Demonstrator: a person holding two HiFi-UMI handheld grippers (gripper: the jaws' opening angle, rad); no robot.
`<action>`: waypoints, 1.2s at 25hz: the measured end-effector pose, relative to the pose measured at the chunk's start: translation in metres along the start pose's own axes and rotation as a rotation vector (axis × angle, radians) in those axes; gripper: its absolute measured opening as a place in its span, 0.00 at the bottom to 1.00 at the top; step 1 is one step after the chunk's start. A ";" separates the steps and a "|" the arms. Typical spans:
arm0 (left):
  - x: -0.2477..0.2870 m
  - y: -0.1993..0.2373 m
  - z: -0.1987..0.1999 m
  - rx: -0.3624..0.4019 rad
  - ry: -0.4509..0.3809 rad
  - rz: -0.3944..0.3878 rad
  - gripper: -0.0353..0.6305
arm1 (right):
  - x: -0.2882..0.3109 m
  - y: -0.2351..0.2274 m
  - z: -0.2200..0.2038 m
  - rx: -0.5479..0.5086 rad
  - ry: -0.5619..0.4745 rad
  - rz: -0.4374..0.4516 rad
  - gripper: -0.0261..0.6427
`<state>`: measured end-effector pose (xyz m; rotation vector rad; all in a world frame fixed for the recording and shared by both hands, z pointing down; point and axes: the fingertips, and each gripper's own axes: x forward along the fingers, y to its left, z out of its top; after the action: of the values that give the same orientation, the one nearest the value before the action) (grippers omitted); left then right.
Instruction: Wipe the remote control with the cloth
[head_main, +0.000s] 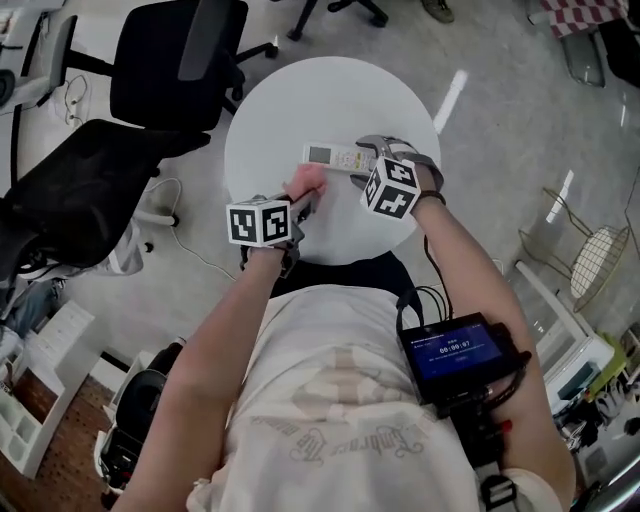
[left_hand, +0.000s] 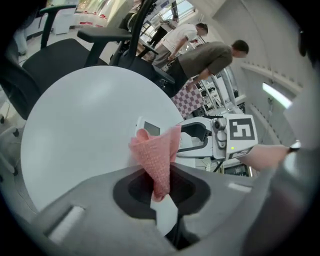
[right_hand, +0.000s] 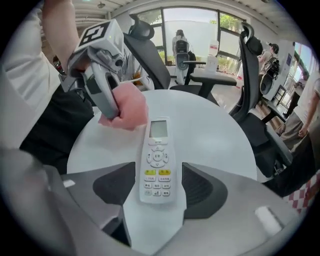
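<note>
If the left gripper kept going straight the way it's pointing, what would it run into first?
Most likely the remote control: its screen end lies on the white table just beyond the pink cloth pinched in the tongs of the left gripper. Depth is hard to judge, though.

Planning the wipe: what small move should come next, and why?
Probably slide the left tool sideways so its cloth lands on the screen end of the remote control; the cloth sits beside it, and the right tool, jaws open, flanks the button end.

Round white counter (head_main: 330, 100) on glossy pale grey floor (head_main: 500, 160); black office chairs (head_main: 170, 60) adjacent; large bright windows (right_hand: 200, 25) behind.
</note>
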<state>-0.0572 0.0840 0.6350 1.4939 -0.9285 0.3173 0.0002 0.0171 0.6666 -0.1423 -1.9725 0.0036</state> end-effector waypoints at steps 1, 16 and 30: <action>-0.004 0.003 -0.002 -0.011 -0.010 0.001 0.12 | 0.005 0.000 0.000 -0.007 0.039 0.001 0.49; -0.049 0.018 -0.003 -0.055 -0.097 -0.020 0.12 | 0.009 0.005 -0.004 0.137 0.231 -0.013 0.42; -0.058 -0.004 0.004 -0.217 -0.140 -0.225 0.12 | -0.043 0.043 0.030 1.008 -0.482 0.311 0.42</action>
<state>-0.0926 0.1002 0.5912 1.4151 -0.8649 -0.0516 -0.0064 0.0575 0.6125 0.2376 -2.1589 1.3077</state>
